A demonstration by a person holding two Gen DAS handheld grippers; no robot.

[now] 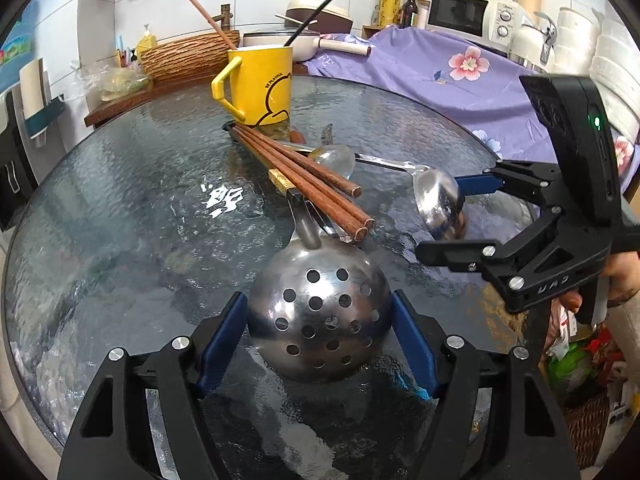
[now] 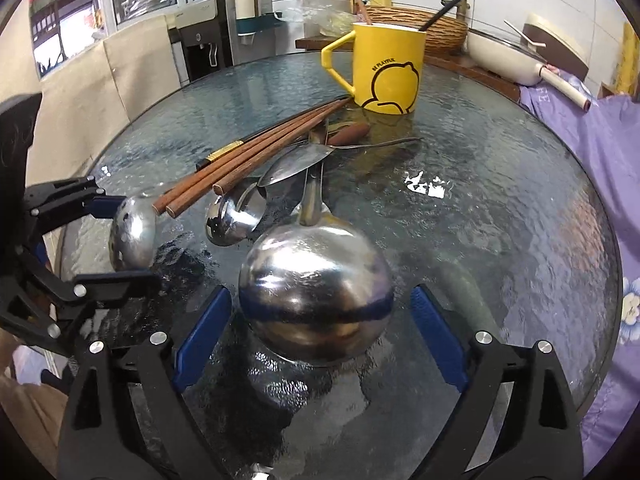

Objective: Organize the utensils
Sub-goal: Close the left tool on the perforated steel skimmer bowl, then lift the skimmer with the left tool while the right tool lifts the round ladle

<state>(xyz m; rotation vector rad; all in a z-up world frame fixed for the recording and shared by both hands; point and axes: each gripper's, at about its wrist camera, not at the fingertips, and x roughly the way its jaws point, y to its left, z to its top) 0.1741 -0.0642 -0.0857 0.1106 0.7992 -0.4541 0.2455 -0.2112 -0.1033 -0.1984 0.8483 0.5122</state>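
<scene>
While I look down the left wrist camera, the left gripper (image 1: 318, 296) has the perforated ladle (image 1: 320, 320) between its fingers. Its bowl lies dome up on the glass table (image 1: 120, 208), toward the near edge, and both blue pads (image 1: 222, 344) meet its sides, so the jaws are held partly closed on that bowl. Its handle runs away from me, under the brown chopsticks (image 1: 308, 178).

Through the right wrist camera I see the right gripper (image 2: 320, 292) standing around the solid ladle (image 2: 316, 296). That bowl also rests dome up near the table's near edge, and a strip of glass shows between it and each pad, so these jaws are wide and touch nothing. The ladle's handle leads back into the pile at the middle of the table.

That pile holds the chopsticks laid as a loose bundle, ends toward me, with the spoons (image 2: 296, 164) crossing beneath them. One black stick with a gold band lies among them.

At the far edge stands the yellow mug (image 1: 260, 84), upright, handle to the left. It has one brown chopstick and one black one leaning in it. The bundle's far tips reach almost to its base.

A purple flowered cloth (image 1: 440, 80) covers whatever lies beyond the table's right edge.
</scene>
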